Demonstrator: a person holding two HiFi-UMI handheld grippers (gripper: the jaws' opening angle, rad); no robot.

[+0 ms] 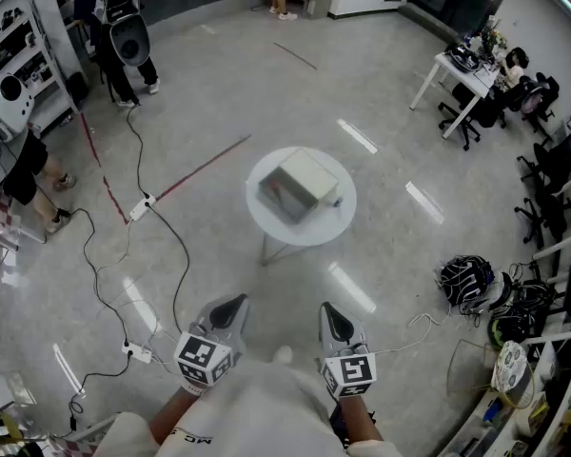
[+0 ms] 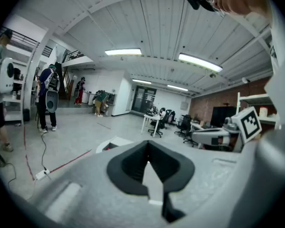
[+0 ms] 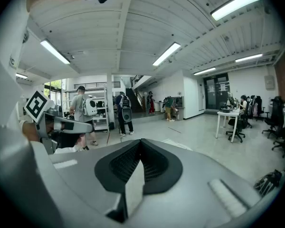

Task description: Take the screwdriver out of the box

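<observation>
Screwdriver: not visible in any view. The box point(image 1: 303, 184), pale and rectangular, sits on the round white table point(image 1: 266, 225) at the centre of the head view; its contents cannot be made out. A small dark item lies on the table just beside the box's right corner, too small to identify.

Left gripper point(image 1: 230, 307) at bottom left of centre, right gripper point(image 1: 331, 314) at bottom right of centre, side by side. Both are well apart from the table and aimed toward it. Each gripper view shows its black fingers pressed together with nothing between them.

Floor: a red tape line point(image 1: 202, 168) runs to the left of the table, with a power strip point(image 1: 140, 208) and black cables beyond it. A white desk point(image 1: 462, 74) stands at upper right.
</observation>
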